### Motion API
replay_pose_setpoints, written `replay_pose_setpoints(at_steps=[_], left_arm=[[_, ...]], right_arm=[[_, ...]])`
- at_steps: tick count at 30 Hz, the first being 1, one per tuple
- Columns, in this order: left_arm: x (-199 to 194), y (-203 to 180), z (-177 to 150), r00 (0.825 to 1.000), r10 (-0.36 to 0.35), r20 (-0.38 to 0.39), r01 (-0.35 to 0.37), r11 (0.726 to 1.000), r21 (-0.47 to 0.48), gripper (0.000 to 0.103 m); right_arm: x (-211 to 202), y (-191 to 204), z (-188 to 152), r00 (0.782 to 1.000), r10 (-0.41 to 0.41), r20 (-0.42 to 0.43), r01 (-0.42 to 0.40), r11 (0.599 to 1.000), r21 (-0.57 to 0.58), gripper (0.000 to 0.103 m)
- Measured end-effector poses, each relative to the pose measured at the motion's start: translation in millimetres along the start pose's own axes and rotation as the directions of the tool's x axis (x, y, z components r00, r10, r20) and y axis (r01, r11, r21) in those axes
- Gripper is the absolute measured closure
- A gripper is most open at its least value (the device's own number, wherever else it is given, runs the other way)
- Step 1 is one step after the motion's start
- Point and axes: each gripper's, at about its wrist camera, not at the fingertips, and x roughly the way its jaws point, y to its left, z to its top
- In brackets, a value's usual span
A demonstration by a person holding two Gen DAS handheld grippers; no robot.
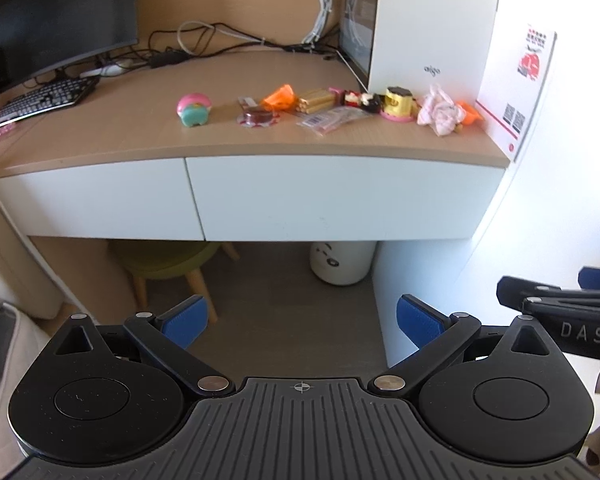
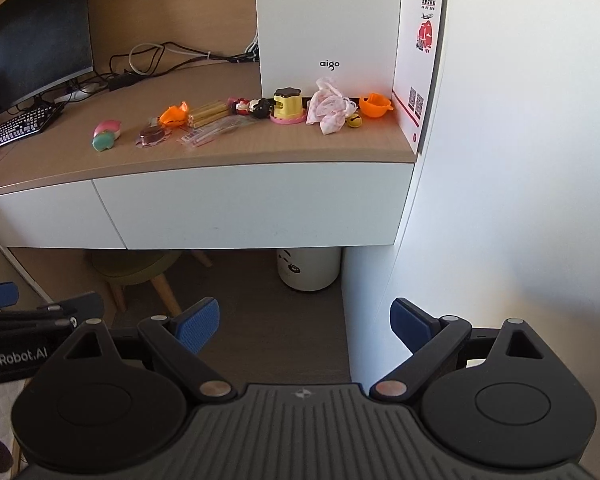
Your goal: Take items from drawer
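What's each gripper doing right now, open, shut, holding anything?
Left gripper: open, nothing between its fingers.
Right gripper: open, nothing between its fingers.

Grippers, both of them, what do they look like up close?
Both are alike: the left gripper and right gripper have black linkage arms with silver pivot pins, round black discs, a ribbed grey centre plate with a crosshair mark, and textured blue pads. White lettering marks their sides.

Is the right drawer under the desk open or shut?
Shut: the right drawer front sits flush with the left drawer front under the desk edge.
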Motion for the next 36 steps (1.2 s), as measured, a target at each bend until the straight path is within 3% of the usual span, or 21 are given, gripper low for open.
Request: replay_pose_setpoints(at_steps=[18, 36], left_arm=[[6.6, 7.8, -4.5, 0.999, 0.012, -0.037, -0.013, 1.000, -0.020, 0.000], [3.5, 8.8, -3.8, 1.000, 0.014, -0.027, -0.015, 0.999, -0.029, 0.000]], right_arm=[[2.6, 3.9, -3.0, 1.000, 0.003, -0.019, -0.004, 1.000, -0.020, 0.010], [2.4, 5.6, -3.1, 1.000, 0.016, -0.022, -0.017, 0.999, -0.030, 0.010]])
